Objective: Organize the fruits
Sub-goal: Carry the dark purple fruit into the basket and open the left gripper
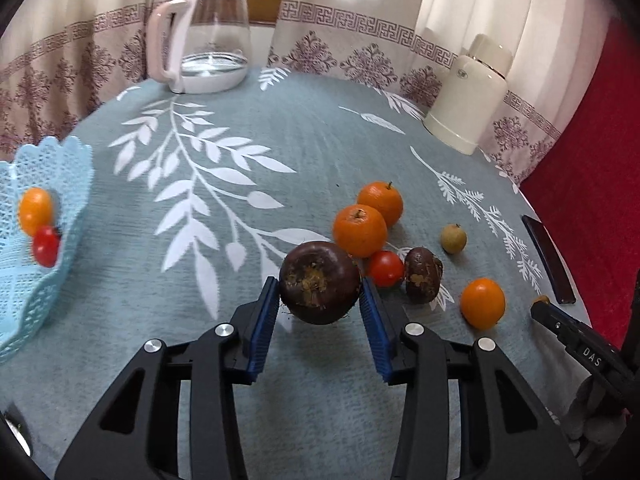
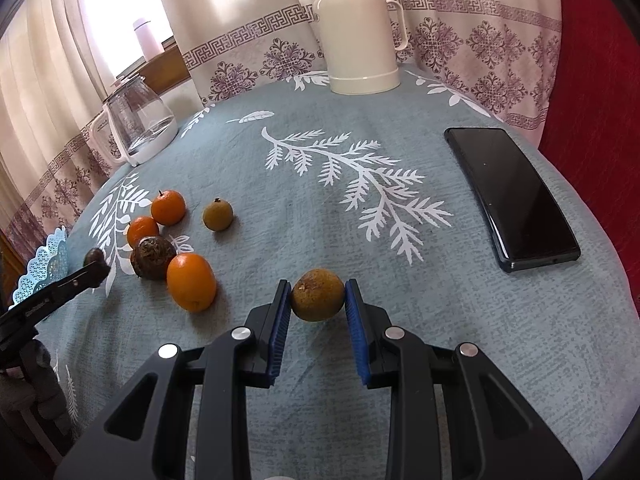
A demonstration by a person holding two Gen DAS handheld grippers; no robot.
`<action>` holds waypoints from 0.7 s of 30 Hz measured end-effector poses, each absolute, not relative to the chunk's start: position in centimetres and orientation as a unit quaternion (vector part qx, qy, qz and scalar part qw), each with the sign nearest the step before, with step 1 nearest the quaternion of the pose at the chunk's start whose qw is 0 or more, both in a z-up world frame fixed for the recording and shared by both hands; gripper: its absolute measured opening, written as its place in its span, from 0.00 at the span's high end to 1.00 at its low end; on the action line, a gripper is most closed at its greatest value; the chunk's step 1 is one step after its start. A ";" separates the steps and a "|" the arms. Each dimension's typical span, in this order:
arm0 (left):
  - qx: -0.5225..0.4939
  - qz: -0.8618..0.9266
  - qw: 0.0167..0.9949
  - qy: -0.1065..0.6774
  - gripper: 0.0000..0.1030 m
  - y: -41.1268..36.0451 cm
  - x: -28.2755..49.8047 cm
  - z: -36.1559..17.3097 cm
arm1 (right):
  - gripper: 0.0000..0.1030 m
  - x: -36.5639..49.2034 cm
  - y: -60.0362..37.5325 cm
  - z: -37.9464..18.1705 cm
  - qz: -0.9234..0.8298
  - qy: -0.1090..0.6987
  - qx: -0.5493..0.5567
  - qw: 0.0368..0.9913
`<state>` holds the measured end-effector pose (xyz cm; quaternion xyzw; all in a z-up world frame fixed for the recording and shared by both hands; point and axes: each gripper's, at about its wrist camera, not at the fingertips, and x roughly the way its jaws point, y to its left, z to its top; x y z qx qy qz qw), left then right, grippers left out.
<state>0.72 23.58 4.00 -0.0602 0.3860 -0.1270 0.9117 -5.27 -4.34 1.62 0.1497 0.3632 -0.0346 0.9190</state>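
Two grippers, each clamped on fruit: left gripper [image 1: 319, 294] pinches a dark purple fruit [image 1: 319, 282], right gripper [image 2: 318, 302] a brownish round fruit [image 2: 317, 294], above the surface [image 2: 304, 168].

My left gripper [image 1: 319, 292] clamps a dark brown fruit [image 1: 319, 282] between its fingers [image 1: 266, 316]; the blue basket [image 1: 60, 264] sits at nine o'clock.

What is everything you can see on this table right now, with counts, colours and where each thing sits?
basket: one, light blue, left table edge, holding an orange fruit and a red tomato
mandarins: two, orange, mid-table
kumquat: one, orange
tomato: one, red, among the fruit
dark chestnut: one, brown, on the cloth
longan: one, tan
kettle: glass, pink handle, far edge
flask: cream
phone: black, right side
left gripper: grips a large dark chestnut
right gripper: grips a tan longan
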 end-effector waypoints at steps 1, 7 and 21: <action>-0.060 -0.124 0.913 0.384 0.59 23.8 0.6 4.2 | 0.73 -5.3 -4.4 1.6 -0.035 0.363 0.149 0.919; -0.052 -0.112 0.925 0.360 0.59 24.7 -0.6 6.0 | 0.73 -5.4 -4.3 2.0 -0.036 0.358 0.152 0.921; -0.069 -0.061 0.945 0.313 0.59 28.9 -2.2 9.6 | 0.73 -5.6 -1.3 3.8 -0.005 0.342 0.142 0.929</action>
